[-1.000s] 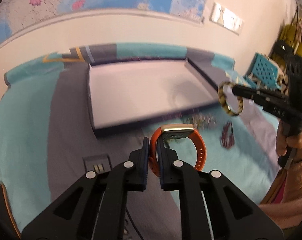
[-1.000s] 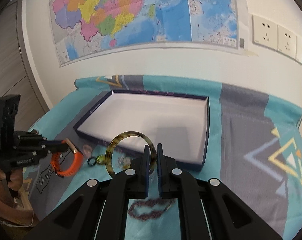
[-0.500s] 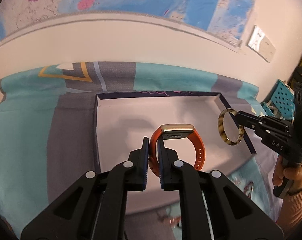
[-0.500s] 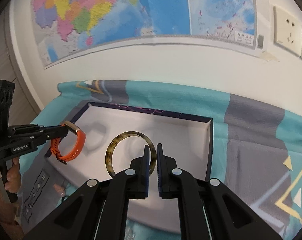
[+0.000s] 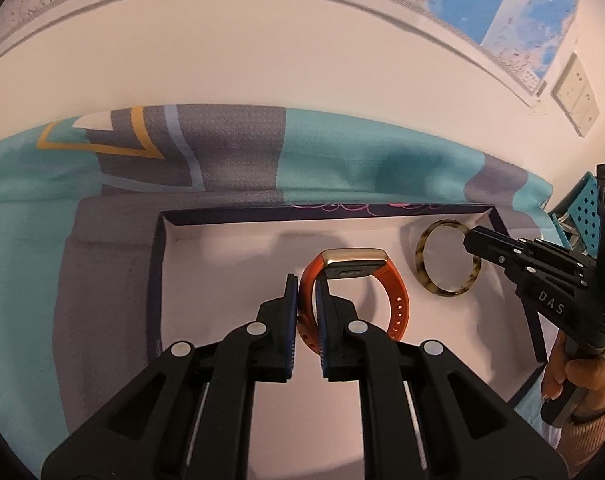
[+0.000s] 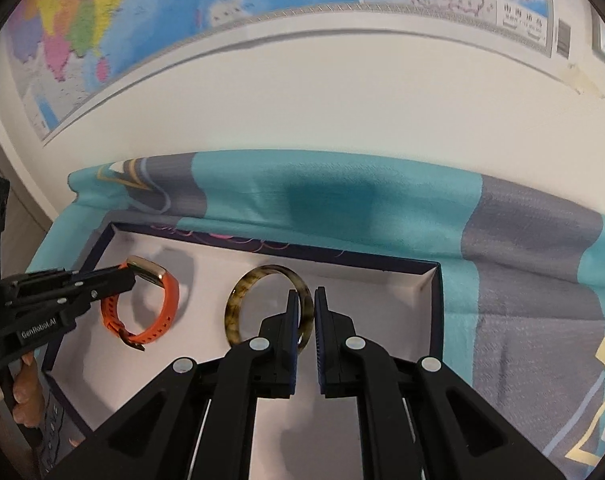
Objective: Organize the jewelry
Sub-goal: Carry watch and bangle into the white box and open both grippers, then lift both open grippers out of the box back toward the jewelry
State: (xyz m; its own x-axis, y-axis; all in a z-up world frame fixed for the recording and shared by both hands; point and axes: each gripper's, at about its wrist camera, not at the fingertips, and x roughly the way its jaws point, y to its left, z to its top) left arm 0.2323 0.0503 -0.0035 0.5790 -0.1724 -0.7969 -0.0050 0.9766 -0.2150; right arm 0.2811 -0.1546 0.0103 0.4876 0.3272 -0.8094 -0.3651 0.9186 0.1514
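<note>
Left wrist view: left gripper (image 5: pixel 307 300) pinches the orange watch band (image 5: pixel 386 280) above the white box (image 5: pixel 222 280) – lower before releasing. Right wrist view: right gripper (image 6: pixel 305 312) clamps the tortoiseshell bangle (image 6: pixel 238 300) (keep them apart).

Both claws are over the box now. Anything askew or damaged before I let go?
Nothing stands out. The left claw grips the orange watch band, the right claw the tortoiseshell bangle, both over the open box, apart, intact.
</note>
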